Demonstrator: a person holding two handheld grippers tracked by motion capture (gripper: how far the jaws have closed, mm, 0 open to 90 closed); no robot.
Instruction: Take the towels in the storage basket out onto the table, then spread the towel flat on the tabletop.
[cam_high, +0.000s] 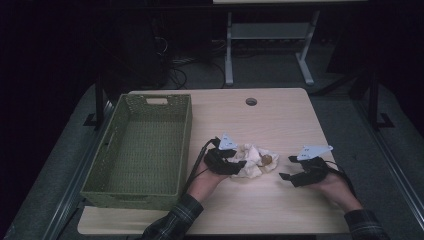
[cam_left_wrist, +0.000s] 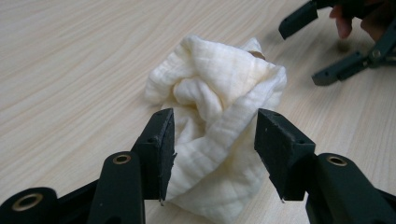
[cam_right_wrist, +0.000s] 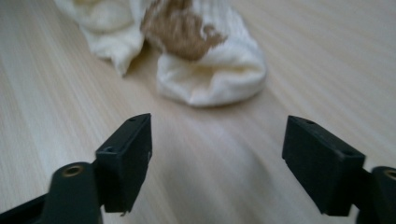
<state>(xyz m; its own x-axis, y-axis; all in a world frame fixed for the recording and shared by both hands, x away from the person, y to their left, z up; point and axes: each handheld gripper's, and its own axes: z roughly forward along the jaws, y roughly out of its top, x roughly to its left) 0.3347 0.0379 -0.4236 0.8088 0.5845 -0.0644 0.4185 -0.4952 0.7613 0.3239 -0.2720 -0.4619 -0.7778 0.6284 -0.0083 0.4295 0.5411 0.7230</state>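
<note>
The cloth (cam_high: 254, 161), a crumpled cream bundle with a brown patch (cam_right_wrist: 180, 28), lay on the table (cam_high: 280, 115) near its middle, between the two hands and right of the basket (cam_high: 115, 192).

Left gripper (cam_high: 239, 165): it was at the left edge of the cloth, pointing right. In the left gripper view its jaws stood apart on either side of the cloth's near folds. The fabric lay between the fingers (cam_left_wrist: 159, 149), against the inner face of the left one, while a gap showed beside the right one. The jaws straddled the cloth but did not clamp it.

Right gripper (cam_high: 287, 167): it was to the right of the cloth, pointing left toward it, clearly apart from it. In the right gripper view its jaws stood wide with only bare tabletop between them. The cloth lay beyond the fingertips, its rounded end with the brown patch nearest to them, with no contact.

In the left gripper view the right gripper's two jaws appeared at the far right, beyond the cloth and just clear of its far edge.

The basket stood at the left side of the table, well apart from the cloth
</note>
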